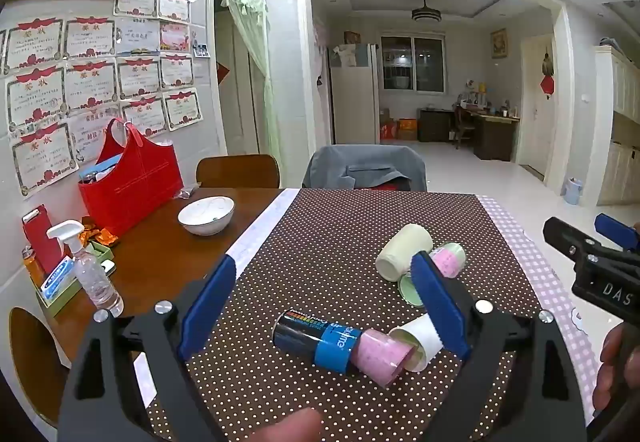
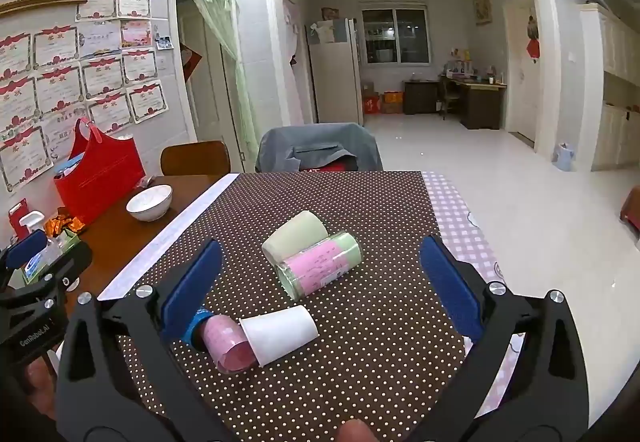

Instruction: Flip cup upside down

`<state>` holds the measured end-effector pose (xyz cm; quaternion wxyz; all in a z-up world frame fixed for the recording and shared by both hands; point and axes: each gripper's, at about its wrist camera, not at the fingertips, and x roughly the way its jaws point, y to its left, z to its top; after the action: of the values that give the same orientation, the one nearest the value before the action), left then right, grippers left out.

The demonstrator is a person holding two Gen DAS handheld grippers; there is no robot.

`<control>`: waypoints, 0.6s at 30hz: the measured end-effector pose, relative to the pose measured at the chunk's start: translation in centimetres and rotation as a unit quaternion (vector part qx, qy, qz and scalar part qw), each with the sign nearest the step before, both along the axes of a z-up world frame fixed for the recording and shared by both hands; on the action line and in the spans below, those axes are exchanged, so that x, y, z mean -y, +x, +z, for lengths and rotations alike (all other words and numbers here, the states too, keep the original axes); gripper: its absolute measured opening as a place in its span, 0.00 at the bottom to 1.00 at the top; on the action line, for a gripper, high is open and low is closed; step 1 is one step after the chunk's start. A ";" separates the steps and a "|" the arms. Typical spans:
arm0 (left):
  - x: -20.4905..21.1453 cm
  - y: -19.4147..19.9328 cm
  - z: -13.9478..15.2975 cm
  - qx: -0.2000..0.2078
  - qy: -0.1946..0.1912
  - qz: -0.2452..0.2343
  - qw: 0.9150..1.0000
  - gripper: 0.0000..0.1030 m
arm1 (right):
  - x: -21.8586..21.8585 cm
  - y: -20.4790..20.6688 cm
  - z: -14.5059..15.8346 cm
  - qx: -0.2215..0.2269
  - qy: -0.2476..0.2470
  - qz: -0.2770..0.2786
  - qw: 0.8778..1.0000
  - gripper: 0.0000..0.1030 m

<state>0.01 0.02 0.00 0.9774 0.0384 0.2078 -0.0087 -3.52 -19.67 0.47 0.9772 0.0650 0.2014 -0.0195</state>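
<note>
From the left wrist view, the left gripper (image 1: pixel 320 306) hung over the dotted worktop (image 1: pixel 320 234) with its jaws wide apart and empty. The white cup (image 1: pixel 416 342) lay on its side near the right jaw, its mouth pointing near and right, touching a pink-banded dark can (image 1: pixel 340 342) that lay to its left. Farther off, a pale green cup (image 1: pixel 404 256) also lay tipped over beside a pink and green jar (image 1: pixel 448 262). The right gripper (image 1: pixel 592 266) showed at the right edge; its jaw state could not be told there.

From the right wrist view, the right gripper (image 2: pixel 320 290) also had its jaws spread, holding nothing. The white cup (image 2: pixel 278 334) lay between them, near and left of centre, long axis running left to right. Either gripper looked about equally near; the right appeared better centred on it.
</note>
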 end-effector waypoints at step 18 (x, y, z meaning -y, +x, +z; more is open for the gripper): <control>-1.4 -4.6 1.0 0.022 -0.001 -0.023 0.999 0.85 | -2.9 -4.6 0.9 0.010 -0.033 -0.022 0.999 0.94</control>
<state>-4.57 1.39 1.03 0.9814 0.0420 0.1848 -0.0302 -8.10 -16.74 1.35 0.9801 0.0375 0.1890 -0.0472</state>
